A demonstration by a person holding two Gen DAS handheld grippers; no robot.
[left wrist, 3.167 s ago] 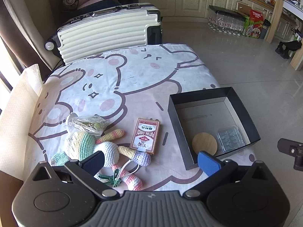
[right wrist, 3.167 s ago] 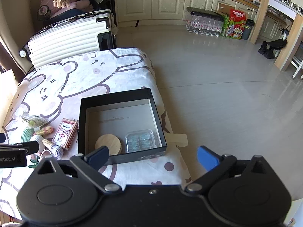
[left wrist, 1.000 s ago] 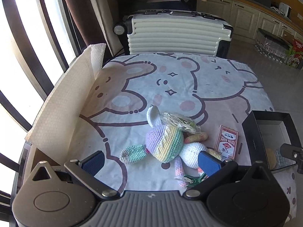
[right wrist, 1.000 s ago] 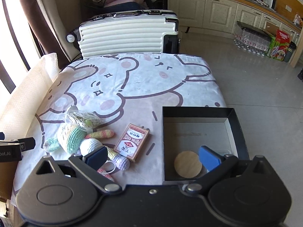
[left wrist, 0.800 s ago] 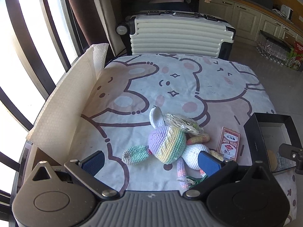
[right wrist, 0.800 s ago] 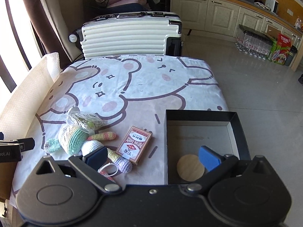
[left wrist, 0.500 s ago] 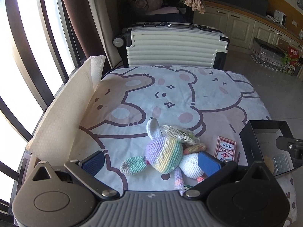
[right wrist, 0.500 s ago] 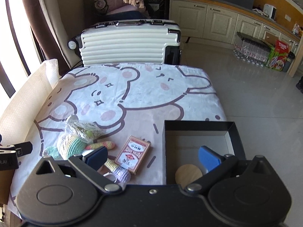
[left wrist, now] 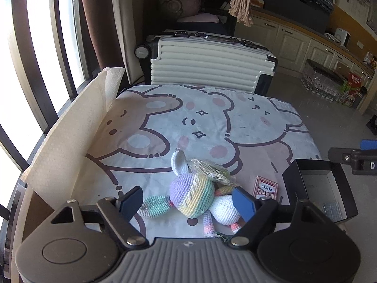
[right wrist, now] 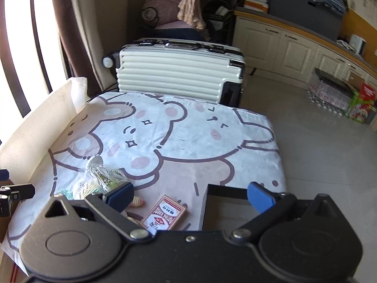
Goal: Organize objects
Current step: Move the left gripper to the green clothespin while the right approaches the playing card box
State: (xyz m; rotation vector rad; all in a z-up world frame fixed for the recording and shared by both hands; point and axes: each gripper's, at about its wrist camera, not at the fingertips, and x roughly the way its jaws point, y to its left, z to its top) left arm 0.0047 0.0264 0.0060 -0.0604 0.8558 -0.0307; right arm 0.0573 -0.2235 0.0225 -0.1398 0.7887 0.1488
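A pastel crochet bunny (left wrist: 190, 195) lies on the bear-print cloth (left wrist: 212, 122), a clear bag of clips (left wrist: 212, 172) resting against it. My left gripper (left wrist: 187, 201) hangs just over the bunny with its jaws closing; the bunny's body is between the blue pads, which stand close beside it without clearly pressing on it. A red card deck (left wrist: 265, 188) lies to the right, next to the black box (left wrist: 292, 184). My right gripper (right wrist: 188, 198) hovers open and empty above the card deck (right wrist: 165, 212) and the black box's rim (right wrist: 226, 191).
A white suitcase (left wrist: 209, 63) stands behind the table. A pale foam sheet (left wrist: 70, 141) leans along the left edge by the window. A clear plastic case (left wrist: 332, 210) lies inside the box. A green clip (left wrist: 221, 235) peeks out below the bunny.
The left jaws have narrowed around the bunny. The right gripper has lifted and tipped upward, so the box and the card deck sit lower in its view.
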